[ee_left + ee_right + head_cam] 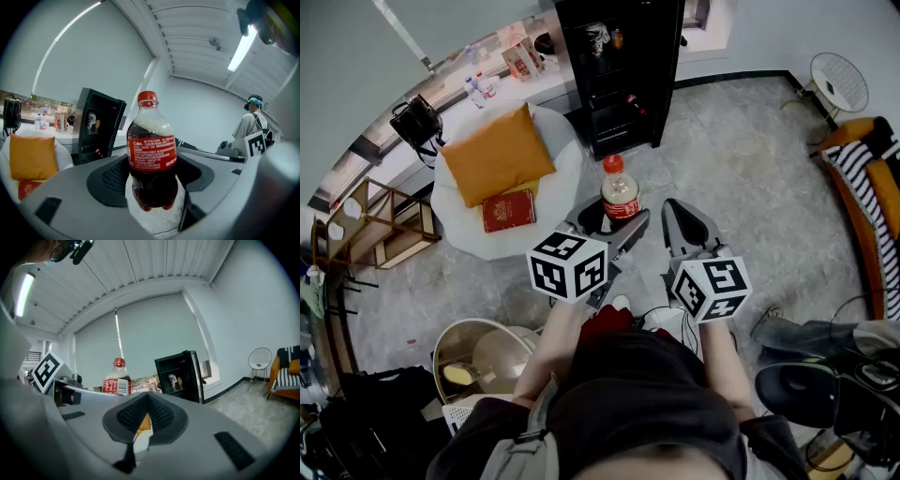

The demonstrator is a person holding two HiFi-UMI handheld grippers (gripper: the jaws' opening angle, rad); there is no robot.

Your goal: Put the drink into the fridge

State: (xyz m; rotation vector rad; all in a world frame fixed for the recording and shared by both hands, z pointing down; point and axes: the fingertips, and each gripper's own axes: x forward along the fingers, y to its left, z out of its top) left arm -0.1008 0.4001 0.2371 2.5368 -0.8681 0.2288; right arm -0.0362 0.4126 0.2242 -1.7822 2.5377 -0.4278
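Note:
A cola bottle (620, 192) with a red cap and red label stands upright between the jaws of my left gripper (614, 221), which is shut on its lower body; it hangs above the grey floor. In the left gripper view the bottle (151, 154) fills the middle, with the pads pressed on both sides. The black fridge (619, 66) stands ahead with its door open and shelves showing; it also appears as the fridge (96, 126) behind the bottle. My right gripper (686, 223) is beside the left, shut and holding nothing; its view shows the bottle (116, 380) and fridge (180, 376).
A round white table (558, 202) at the left carries an orange cushion (497, 155) and a red book (508, 210). A wooden shelf (389, 230) stands far left, a striped sofa (862, 178) and a wire chair (839, 82) at the right. A person (253, 124) stands off to the side.

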